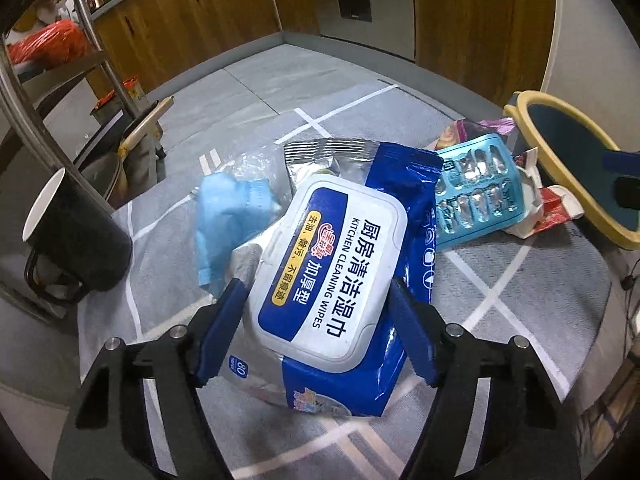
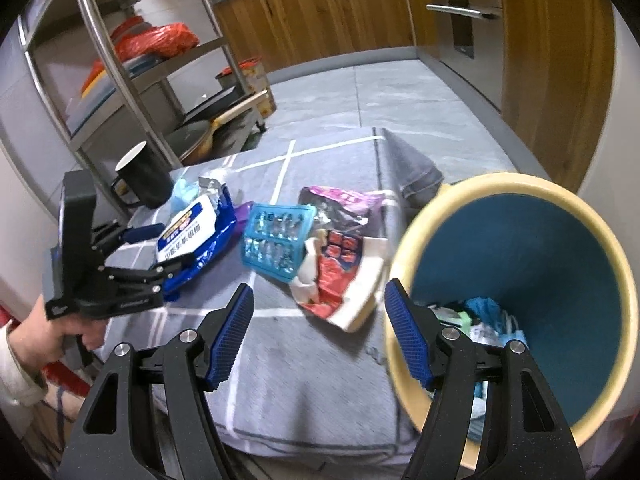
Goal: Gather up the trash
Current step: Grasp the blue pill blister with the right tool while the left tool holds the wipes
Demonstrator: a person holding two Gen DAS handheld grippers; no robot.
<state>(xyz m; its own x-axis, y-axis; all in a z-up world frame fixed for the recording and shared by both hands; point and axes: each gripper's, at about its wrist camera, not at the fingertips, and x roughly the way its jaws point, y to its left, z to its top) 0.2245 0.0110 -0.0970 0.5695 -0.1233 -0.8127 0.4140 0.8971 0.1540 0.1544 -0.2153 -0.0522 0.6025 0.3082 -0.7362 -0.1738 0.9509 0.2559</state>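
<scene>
My left gripper (image 1: pixel 316 312) has its jaws spread around the wipes pack (image 1: pixel 340 264); my right gripper (image 2: pixel 318 332), jaws spread, straddles the bin (image 2: pixel 404 248) rim.

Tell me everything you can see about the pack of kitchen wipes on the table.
The kitchen wipes pack is a soft blue foil pouch with a white hard flip lid printed "Kitchen Cleaning Wipes" plus Chinese text. It looks flattened and crumpled, its silver far end open. It lies on the grey tablecloth, over a light blue mask. The left gripper straddles it, a finger at each side; whether the pads are pressing it is unclear.
</scene>
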